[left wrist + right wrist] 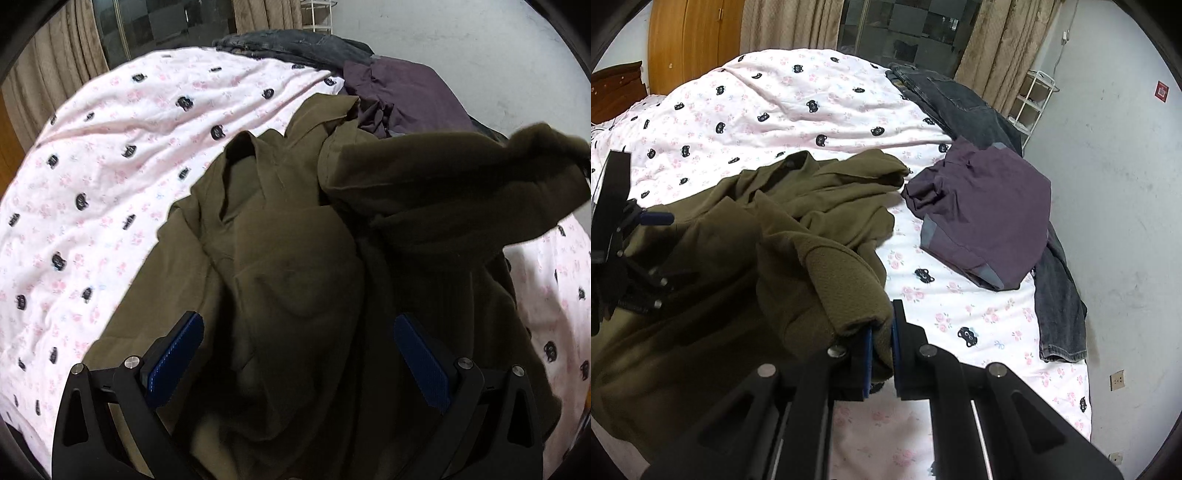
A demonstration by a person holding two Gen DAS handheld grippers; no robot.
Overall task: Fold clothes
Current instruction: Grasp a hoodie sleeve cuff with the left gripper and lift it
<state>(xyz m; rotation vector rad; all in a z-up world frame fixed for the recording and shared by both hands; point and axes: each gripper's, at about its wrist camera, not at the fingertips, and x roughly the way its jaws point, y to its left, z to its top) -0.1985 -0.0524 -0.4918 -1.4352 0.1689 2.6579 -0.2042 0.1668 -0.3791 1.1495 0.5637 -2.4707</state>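
**Desk:** Start at the tongs. What have they got?

**Photographer:** The right tongs point(881, 347) are pinched on a thick cuff or hem of the olive fleece garment point(746, 236), lifting that end clear of the bed point(979, 306). The left tongs point(299, 354) gape wide with nothing between the blue pads point(421, 365), poised just over the garment's crumpled middle point(288, 258).

**Desk:** Which way does the cloth run?

**Photographer:** From the right tongs it stretches away to the left and up the bed, ending in a collar or hood. The left tongs sit nearer the bulk, the right has only the raised end.

**Desk:** Texture?

**Photographer:** Napped, heavy, soft-edged, rumpled and not flat. Beyond it lie a smoother purple garment point(990, 210), roughly squared, and stiff dark jeans point(964, 103) along the bed's far edge, all on a pink quilt printed with cats.
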